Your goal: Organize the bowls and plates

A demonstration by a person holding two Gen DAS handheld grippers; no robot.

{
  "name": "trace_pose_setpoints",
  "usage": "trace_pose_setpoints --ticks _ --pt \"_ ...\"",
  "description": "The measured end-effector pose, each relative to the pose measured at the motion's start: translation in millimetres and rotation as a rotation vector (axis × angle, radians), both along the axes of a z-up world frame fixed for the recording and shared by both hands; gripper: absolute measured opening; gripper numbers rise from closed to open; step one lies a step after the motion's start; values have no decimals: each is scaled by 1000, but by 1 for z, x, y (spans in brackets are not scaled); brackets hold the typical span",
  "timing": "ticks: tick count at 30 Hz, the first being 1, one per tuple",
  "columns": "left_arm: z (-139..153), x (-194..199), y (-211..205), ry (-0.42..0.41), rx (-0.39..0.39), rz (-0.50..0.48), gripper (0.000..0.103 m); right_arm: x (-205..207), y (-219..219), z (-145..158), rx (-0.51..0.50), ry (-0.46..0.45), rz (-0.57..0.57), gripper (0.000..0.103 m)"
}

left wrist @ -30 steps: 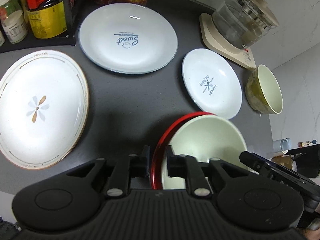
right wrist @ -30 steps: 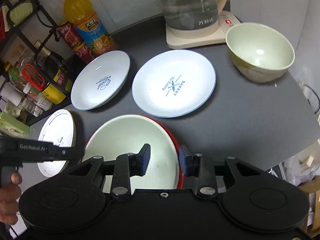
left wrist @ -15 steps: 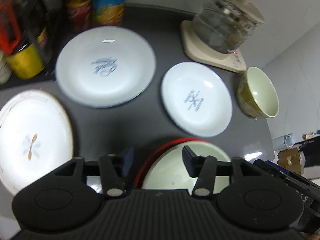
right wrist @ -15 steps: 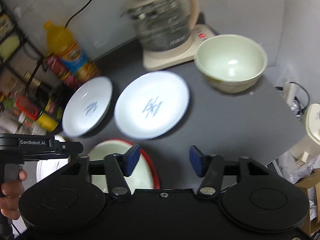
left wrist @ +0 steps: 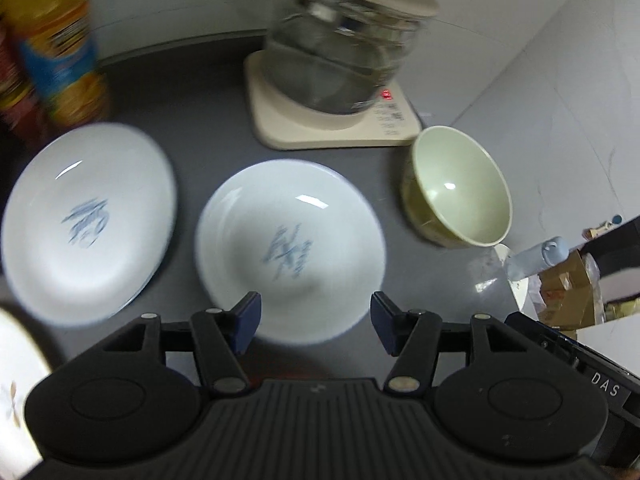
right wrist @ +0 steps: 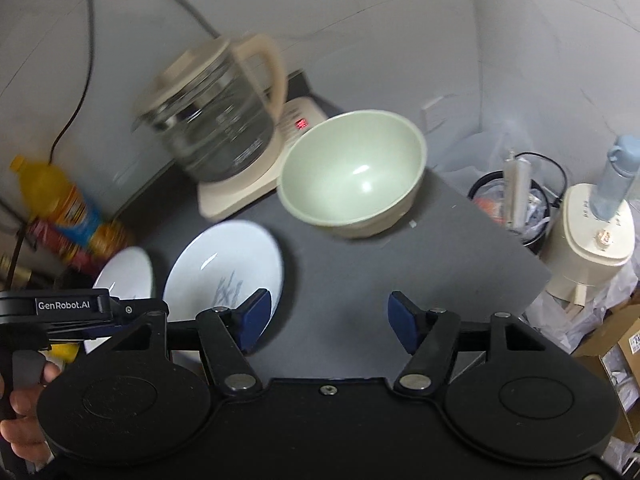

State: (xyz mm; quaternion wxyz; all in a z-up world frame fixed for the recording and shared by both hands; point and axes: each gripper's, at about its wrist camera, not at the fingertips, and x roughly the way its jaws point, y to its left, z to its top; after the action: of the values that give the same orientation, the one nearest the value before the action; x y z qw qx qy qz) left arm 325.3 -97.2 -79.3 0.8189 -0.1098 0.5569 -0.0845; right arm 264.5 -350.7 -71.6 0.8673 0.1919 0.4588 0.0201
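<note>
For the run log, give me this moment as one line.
left gripper: open | right gripper: open | nothing held | green bowl: beside kettle

"GenRobot.AI" on left gripper (right wrist: 60, 312); "DAS" on right gripper (left wrist: 592, 384)

Dim indoor light; both fisheye views curve hard at the edges. Motion blur smears the kettle (left wrist: 344, 36), the orange bottle (left wrist: 52, 48) and the plates' (left wrist: 290, 250) blue print. Small glare spots sit inside the green bowl (right wrist: 352, 172).

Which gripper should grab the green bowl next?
Probably the right gripper: it is open, and the green bowl sits almost straight ahead. The left gripper faces a plate instead.
</note>
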Motion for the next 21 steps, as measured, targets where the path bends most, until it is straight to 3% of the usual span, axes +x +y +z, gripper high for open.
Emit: trace_pose_setpoints --ticks 14,21 --pt "-13 63 -49 3 -18 -129 59 34 -29 -16 24 9 -169 64" --pt "-24 91 -66 10 -30 -146 58 55 -36 -25 47 27 -224 62"
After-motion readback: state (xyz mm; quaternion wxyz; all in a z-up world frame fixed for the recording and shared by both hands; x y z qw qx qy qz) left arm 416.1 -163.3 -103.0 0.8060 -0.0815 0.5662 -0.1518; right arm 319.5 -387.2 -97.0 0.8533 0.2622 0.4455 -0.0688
